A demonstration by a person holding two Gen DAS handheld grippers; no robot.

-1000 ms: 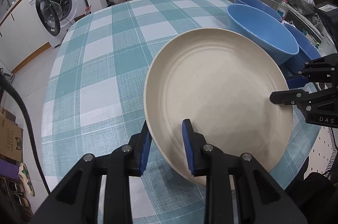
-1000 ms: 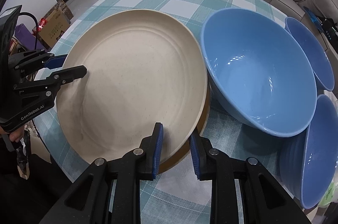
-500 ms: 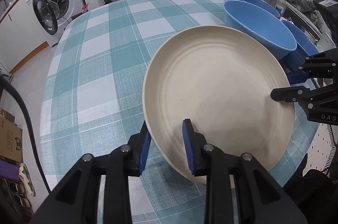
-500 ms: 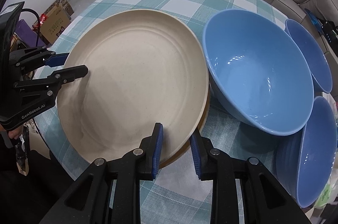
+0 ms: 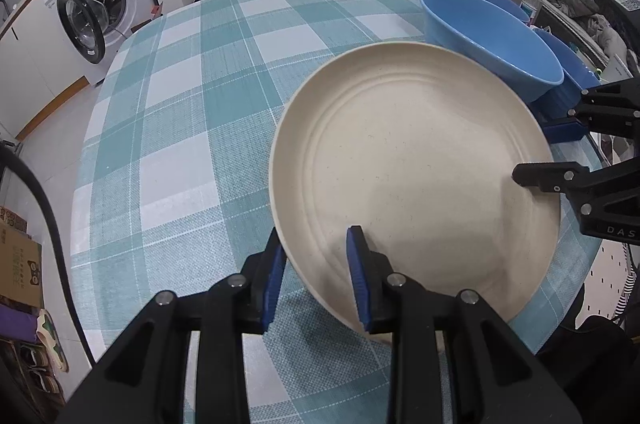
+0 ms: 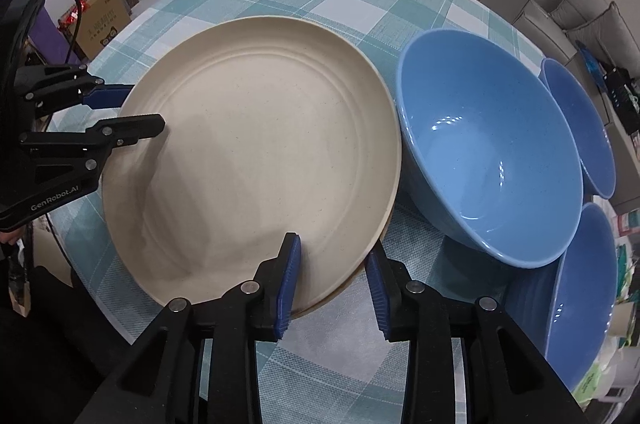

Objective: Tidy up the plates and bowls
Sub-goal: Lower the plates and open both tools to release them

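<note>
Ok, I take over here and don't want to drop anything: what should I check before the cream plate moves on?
1. Left gripper straddles the round cream plate rim: ok.
2. Right gripper straddles the opposite rim: ok.
3. Jaws clamped tight: cannot tell.
4. Second plate edge beneath it, left behind: cannot tell.
5. Large blue bowl clear of the plate: not ok, rims look touching.
6. Free checked tablecloth on the left: ok.
</note>
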